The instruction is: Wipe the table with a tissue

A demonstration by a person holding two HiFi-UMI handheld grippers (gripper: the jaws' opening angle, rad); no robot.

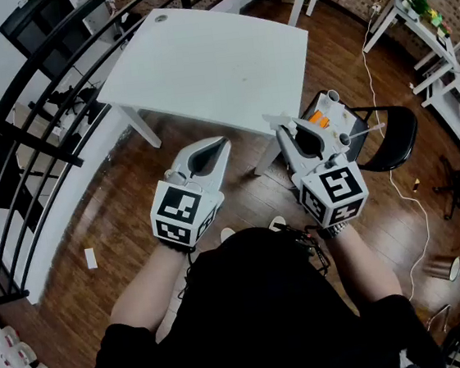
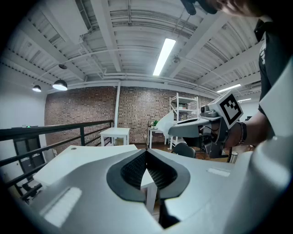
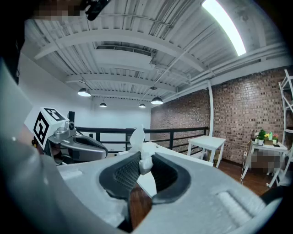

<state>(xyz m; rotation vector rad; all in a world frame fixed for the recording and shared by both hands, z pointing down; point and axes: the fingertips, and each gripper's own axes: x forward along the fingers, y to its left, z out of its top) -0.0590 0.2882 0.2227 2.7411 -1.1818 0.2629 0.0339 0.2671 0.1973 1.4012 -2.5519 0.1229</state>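
White tissue (image 3: 138, 141) sits pinched in my right gripper (image 3: 143, 161), ready for wiping the tabletop (image 1: 207, 58) ahead; my left gripper (image 2: 146, 154) is clenched on nothing.

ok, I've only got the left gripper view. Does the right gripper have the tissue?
Observer: Yes. Its own view shows the right gripper shut on a white tissue.
Operator: Over the table?
Observer: No. In the head view it and the left gripper sit short of the table's near edge.
Operator: Obstacles nearby?
Observer: A black chair stands just to the right gripper's right.
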